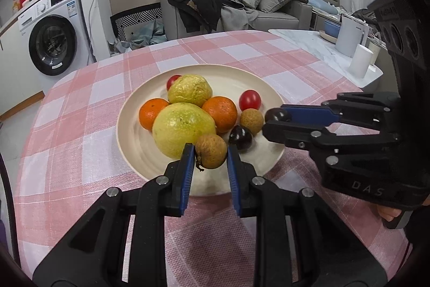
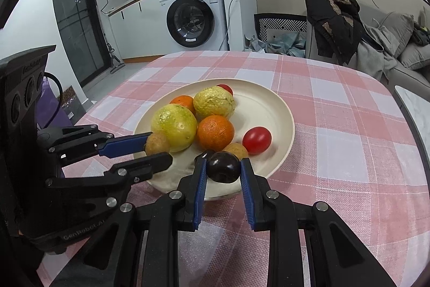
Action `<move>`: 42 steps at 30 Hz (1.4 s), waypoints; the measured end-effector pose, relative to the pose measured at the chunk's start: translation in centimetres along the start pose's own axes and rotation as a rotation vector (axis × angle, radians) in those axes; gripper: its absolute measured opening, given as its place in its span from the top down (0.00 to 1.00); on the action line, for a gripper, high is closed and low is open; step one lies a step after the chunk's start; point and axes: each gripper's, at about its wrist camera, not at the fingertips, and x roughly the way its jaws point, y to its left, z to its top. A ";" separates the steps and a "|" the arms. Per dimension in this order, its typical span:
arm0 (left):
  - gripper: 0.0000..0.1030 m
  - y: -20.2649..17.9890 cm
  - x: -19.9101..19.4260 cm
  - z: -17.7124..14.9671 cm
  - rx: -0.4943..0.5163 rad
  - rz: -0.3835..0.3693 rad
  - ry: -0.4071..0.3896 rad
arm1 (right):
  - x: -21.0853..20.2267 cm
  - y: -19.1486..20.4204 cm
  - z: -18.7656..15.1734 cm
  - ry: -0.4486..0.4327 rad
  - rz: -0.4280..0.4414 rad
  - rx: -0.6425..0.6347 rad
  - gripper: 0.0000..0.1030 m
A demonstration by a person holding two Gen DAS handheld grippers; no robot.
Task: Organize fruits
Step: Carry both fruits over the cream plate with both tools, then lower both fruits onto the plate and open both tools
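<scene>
Left gripper (image 1: 211, 153) is pinching a brown longan (image 1: 211, 150) over the plate's (image 1: 134, 144) near rim; right gripper (image 2: 223, 166) is pinching a dark plum (image 2: 224, 166) beside it. Advice: keep grips steady, lowering each fruit clear of the piled guavas (image 1: 184, 129).

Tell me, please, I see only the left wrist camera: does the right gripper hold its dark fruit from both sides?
Observer: Yes. In the right wrist view the dark fruit sits between both blue pads of the right gripper, one pad on each side, above the near rim of the plate.
Operator: And how does my own grip look from the side?
Observer: The brown fruit is caught near the tips of the left gripper, right against the big yellow fruit.
Operator: Is there anything beside the table that I miss?
Observer: Something purple, like a bag, stands by the table edge behind the left gripper.
</scene>
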 end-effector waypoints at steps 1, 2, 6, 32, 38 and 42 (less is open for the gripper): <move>0.79 -0.1 0.2 -0.1 0.004 -0.005 0.005 | 0.1 0.0 0.0 0.003 -0.002 -0.001 0.75; 0.79 -0.2 0.4 -0.1 0.010 -0.006 0.014 | 0.2 0.1 -0.1 0.008 -0.003 -0.002 0.75; 0.79 -0.3 0.9 -0.1 0.011 -0.009 0.032 | 0.3 0.1 -0.1 0.013 -0.007 -0.003 0.75; 0.10 0.4 -3.1 -1.7 -0.028 0.054 -0.073 | -2.8 -1.1 -0.3 -0.105 0.003 0.000 0.04; 0.01 0.7 -5.6 -2.7 -0.067 0.071 -0.135 | -4.7 -0.9 -0.6 -0.170 0.045 -0.014 0.00; 0.01 1.3 -7.1 -3.2 -0.101 0.079 -0.182 | -6.1 -0.7 -1.1 -0.221 0.050 -0.023 0.00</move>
